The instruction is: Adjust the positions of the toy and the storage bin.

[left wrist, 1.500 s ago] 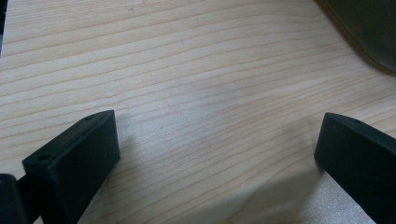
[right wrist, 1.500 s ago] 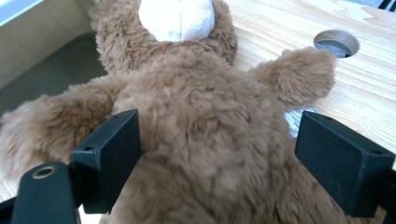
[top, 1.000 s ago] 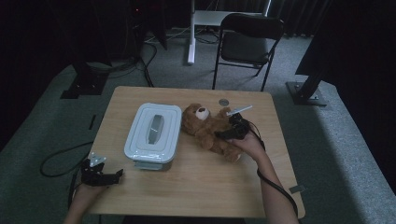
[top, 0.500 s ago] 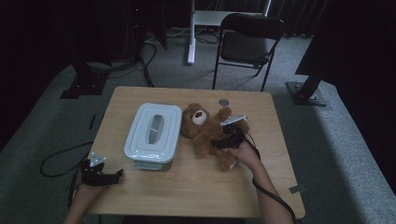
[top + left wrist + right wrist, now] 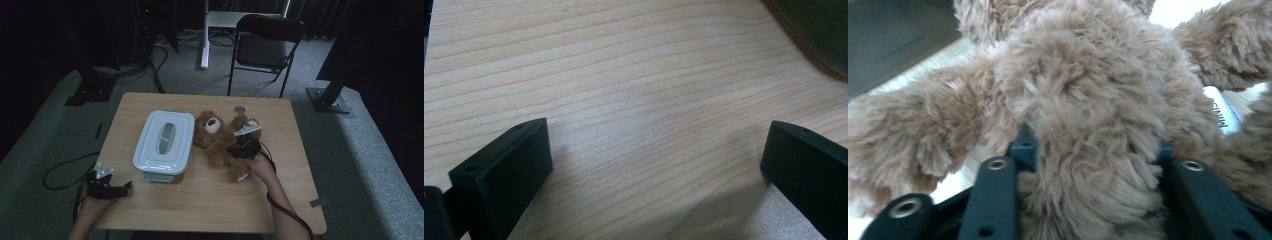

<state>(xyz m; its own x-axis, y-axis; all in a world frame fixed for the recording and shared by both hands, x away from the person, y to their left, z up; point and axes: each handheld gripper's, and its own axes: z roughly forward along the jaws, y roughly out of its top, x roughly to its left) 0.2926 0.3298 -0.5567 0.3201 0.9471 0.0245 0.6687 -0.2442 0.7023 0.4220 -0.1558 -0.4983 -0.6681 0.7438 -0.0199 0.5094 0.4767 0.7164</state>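
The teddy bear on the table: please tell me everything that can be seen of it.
The teddy bear is a plush toy with shaggy light-brown fur, a paler muzzle and a white sewn-in label by one leg. It lies on its back on the wooden table, head toward the white lidded container and close beside it, limbs spread. The right tongs have just been closing on its belly; the two black jaws press into the fur on either side.

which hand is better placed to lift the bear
Right. The right gripper has just been closing, and its jaws now squeeze the bear around its body. The left gripper sits open over bare table at the near left corner, with the box between it and the bear.
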